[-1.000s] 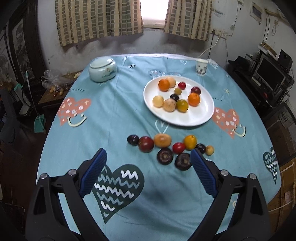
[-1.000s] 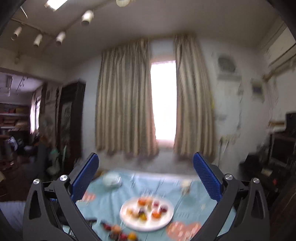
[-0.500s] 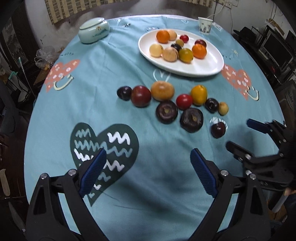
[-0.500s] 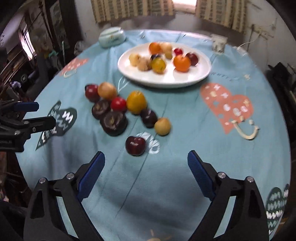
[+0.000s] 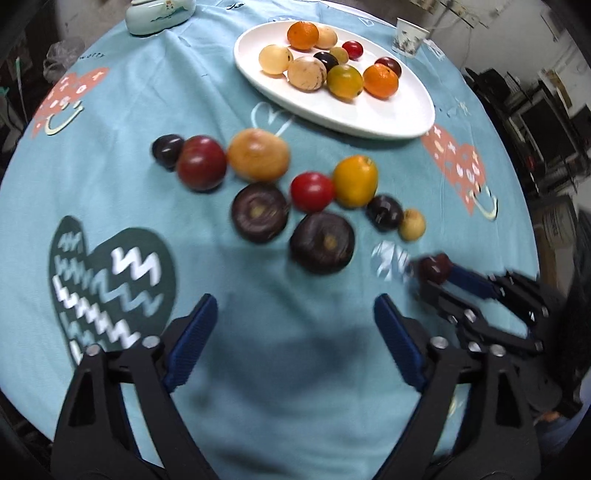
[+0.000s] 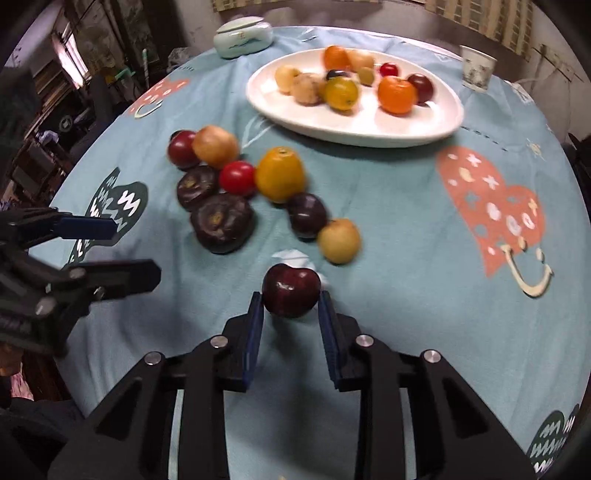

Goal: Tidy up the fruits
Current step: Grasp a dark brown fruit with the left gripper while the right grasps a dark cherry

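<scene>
Several fruits sit on the white plate [image 6: 424, 129]; the right gripper [image 6: 291, 301] fingers clamp a dark plum [image 6: 291, 291] near it, while the left gripper [image 5: 295, 328] fingers are closing on nothing and many fruits remain loose.

Round counter under a teal cloth [image 6: 388, 206] printed with coral and dark green hearts. Striped beige curtains [image 6: 480, 14] hang at the back against a dingy grey wall [image 5: 480, 40]. Dark cluttered shelving [image 6: 48, 110] left, black electronics rack [image 5: 535, 122] right.
</scene>
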A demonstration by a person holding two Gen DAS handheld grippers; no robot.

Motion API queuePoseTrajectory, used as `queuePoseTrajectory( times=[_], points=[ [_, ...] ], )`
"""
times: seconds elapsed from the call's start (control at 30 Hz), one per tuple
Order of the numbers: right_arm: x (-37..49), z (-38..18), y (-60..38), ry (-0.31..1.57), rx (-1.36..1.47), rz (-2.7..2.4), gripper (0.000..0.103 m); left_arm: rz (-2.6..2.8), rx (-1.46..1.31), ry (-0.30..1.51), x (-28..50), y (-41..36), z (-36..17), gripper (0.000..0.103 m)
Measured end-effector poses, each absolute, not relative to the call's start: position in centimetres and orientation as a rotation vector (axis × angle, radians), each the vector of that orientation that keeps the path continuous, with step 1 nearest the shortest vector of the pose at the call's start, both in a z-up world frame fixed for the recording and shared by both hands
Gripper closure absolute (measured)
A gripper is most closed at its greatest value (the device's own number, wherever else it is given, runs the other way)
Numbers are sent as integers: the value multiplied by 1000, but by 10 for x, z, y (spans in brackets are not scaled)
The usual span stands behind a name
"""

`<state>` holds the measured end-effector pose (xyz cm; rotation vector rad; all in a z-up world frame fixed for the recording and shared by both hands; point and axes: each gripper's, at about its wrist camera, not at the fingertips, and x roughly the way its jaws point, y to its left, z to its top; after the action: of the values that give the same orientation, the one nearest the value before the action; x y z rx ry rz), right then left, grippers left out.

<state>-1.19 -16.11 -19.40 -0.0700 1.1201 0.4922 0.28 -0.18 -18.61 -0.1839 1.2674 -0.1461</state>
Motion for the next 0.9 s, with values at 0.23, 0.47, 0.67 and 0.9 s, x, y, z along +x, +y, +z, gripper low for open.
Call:
queuePoseTrajectory(
  times=[0.23,0.47,0.67,0.9],
  points=[
    [-11,-194,-192,1131,-27,492,73,-84,-261,1304,29,-22,-208,61],
    [-17,-197,-195,1134,-48,541,73,-114,-219,1253,19,-31,-196,67],
    [-25,-194,-188,1118,-29,558,73,-144,-175,1199,-2,-17,-175,89],
    [-40,-196,-180,1132,-6,557,73,-160,-203,1218,-6,-4,-185,51]
  ],
)
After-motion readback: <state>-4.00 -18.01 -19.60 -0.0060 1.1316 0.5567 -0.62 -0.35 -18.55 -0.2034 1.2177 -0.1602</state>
